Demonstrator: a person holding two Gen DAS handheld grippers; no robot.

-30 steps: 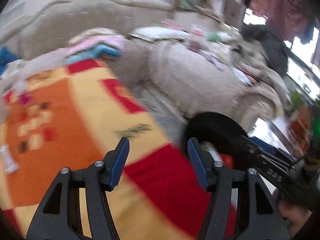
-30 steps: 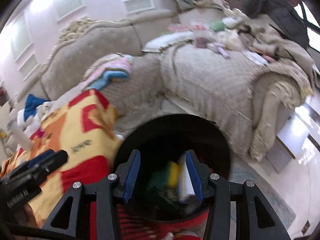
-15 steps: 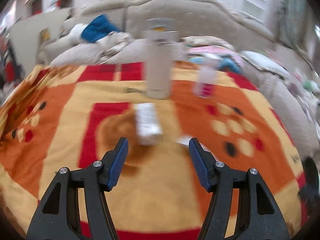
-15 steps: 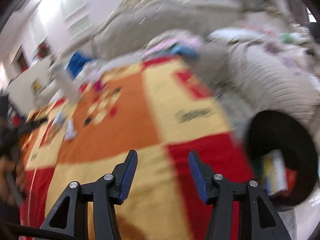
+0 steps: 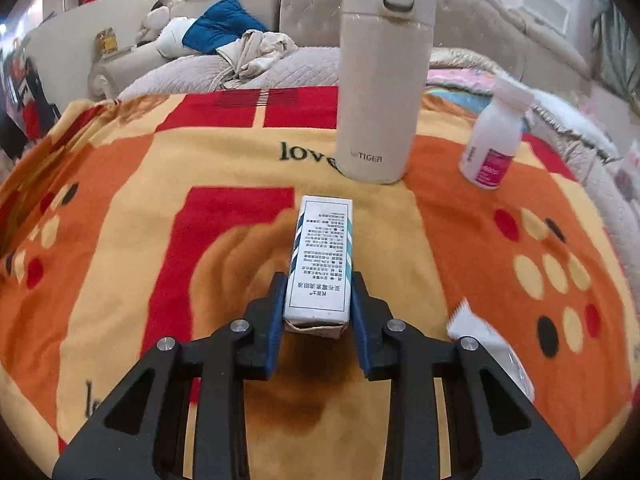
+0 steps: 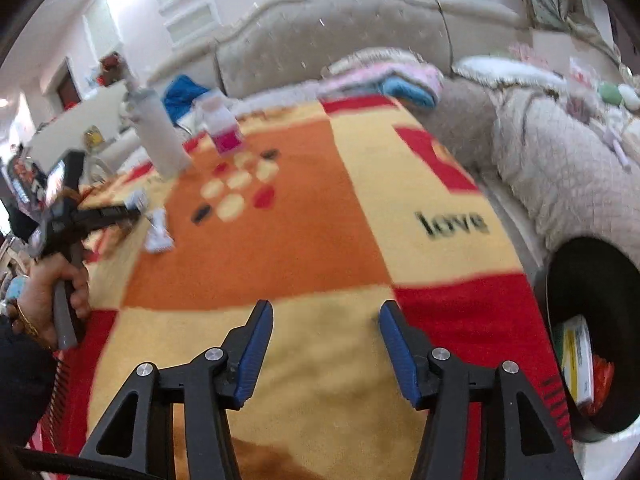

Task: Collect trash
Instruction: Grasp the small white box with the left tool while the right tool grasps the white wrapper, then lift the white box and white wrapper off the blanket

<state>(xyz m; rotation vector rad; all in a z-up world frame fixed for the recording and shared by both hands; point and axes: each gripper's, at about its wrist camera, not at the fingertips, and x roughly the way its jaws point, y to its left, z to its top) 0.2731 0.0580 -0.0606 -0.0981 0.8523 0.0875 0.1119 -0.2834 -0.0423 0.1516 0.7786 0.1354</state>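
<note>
We close our left claw (image 5: 318,304) on the small carton (image 5: 322,258) bound for the bin (image 6: 592,336), our right claw (image 6: 326,344) opening, empty.

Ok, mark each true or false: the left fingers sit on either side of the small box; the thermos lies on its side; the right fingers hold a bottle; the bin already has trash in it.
1. The left gripper has its fingers on either side of the small white box: true, and closing.
2. The thermos lies on its side: false, it stands upright.
3. The right gripper holds a bottle: false, it is empty and opening.
4. The black bin holds trash: true.
</note>
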